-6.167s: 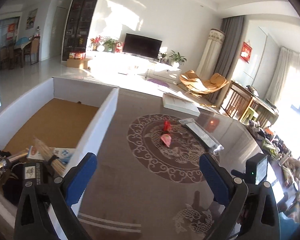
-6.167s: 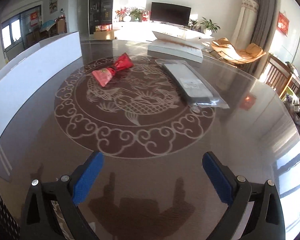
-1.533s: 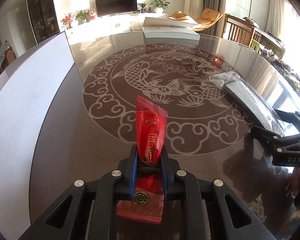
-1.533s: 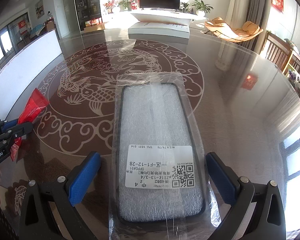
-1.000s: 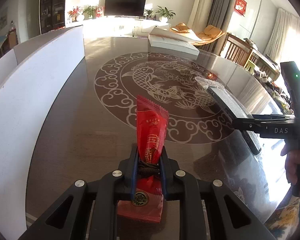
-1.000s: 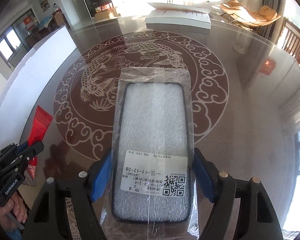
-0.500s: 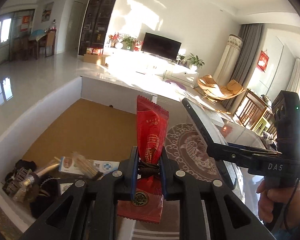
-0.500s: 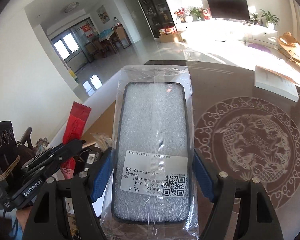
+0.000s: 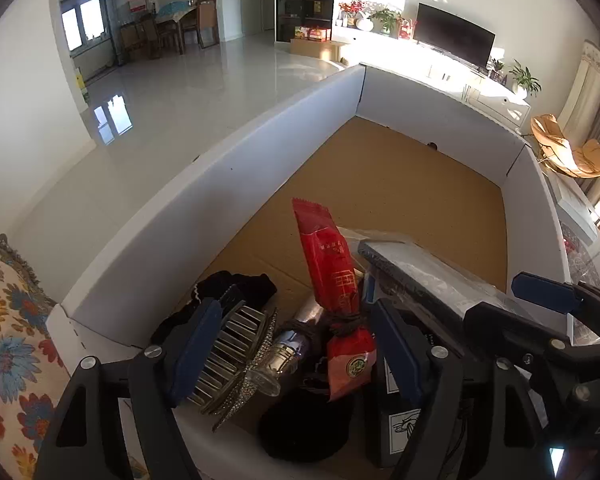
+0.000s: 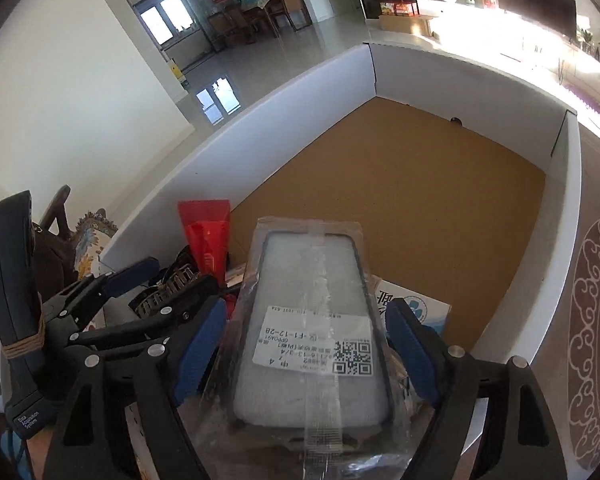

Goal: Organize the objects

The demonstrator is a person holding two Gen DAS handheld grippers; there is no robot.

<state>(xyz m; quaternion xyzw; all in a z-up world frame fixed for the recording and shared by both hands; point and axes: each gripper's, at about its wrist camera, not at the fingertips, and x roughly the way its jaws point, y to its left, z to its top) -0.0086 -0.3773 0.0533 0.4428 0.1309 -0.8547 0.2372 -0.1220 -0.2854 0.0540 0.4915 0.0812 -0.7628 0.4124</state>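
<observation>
A white-walled cardboard box (image 9: 228, 176) with a brown floor holds several small items at its near end. My left gripper (image 9: 296, 344) is open over that end; the red snack packet (image 9: 332, 280) stands loose between its fingers, resting on the pile. My right gripper (image 10: 308, 344) is open too; the bagged phone case (image 10: 312, 312) lies between its fingers on the pile, with small gaps at both pads. The phone case also shows in the left wrist view (image 9: 428, 276), and the red packet in the right wrist view (image 10: 208, 240).
In the box's near end lie a metal hair claw (image 9: 236, 352), a black cloth (image 9: 236, 288), a small bottle (image 9: 284, 356) and a blue-and-white carton (image 10: 416, 308). The box's far floor (image 10: 420, 184) is bare cardboard. A floral cushion (image 9: 4, 328) sits left of the box; the patterned table (image 10: 596, 320) lies right.
Both grippers came down over the box's near end and opened. The red packet and the phone case are let go and now rest on the pile.
</observation>
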